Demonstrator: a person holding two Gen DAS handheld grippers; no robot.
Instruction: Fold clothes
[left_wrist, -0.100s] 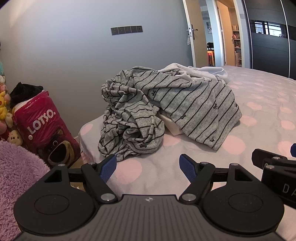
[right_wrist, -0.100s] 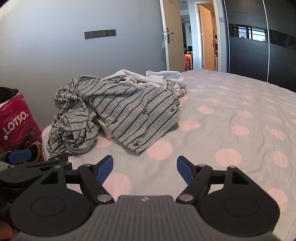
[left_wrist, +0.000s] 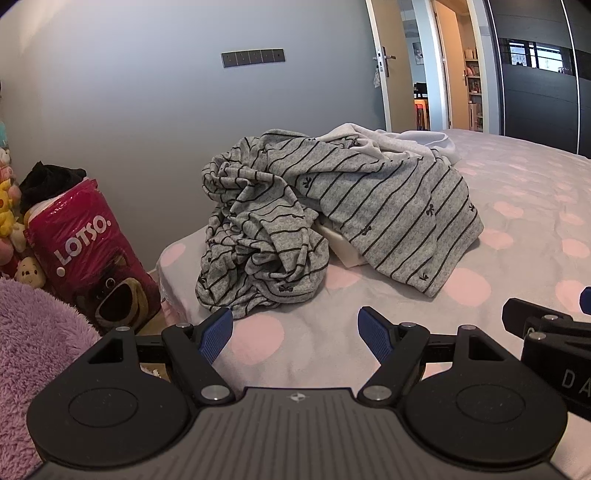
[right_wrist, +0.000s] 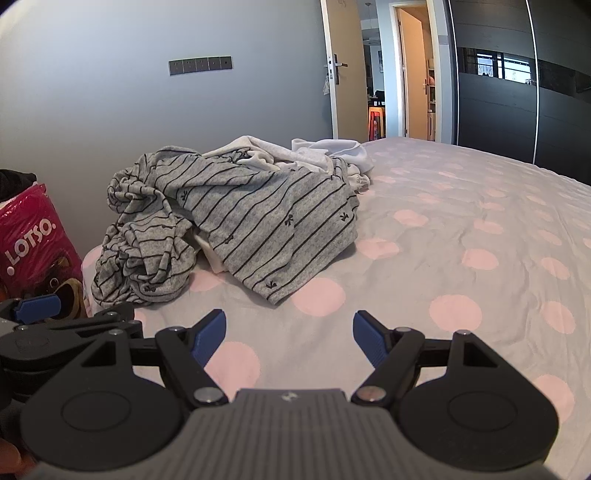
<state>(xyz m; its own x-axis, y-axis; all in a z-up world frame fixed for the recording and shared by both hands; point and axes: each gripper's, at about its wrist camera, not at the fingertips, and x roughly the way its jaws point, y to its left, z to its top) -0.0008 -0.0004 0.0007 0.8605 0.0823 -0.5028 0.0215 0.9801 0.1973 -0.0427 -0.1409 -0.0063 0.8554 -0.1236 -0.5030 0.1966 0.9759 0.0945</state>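
- From the left wrist camera, the left gripper (left_wrist: 295, 328) hangs just above the bed (left_wrist: 517, 266), its blue-padded fingers spread wide with nothing between them.
- Ahead of it, near the bed's corner, lies the striped grey garment (left_wrist: 369, 206), crumpled in a heap; its bunched part sags toward the left edge, and a flatter panel spreads out to the right.
- A white garment (left_wrist: 373, 142) sits at the back of the heap, touching the striped one, and a pale folded piece (left_wrist: 343, 247) peeks from underneath.
- Off the bed on the left stand a red LOTSO bag (left_wrist: 92, 254) and a purple fluffy blanket (left_wrist: 33, 354).
- At the far right edge, part of the right gripper (left_wrist: 546, 325) shows.
- From the right wrist camera, the right gripper (right_wrist: 290, 334) also gapes open and empty over the pink-dotted sheet.
- The striped grey garment (right_wrist: 258, 218) lies ahead and to its left, well apart from the fingers, with the white garment (right_wrist: 332, 151) behind it.
- The left gripper (right_wrist: 66, 317) sits just beside, low on the left.
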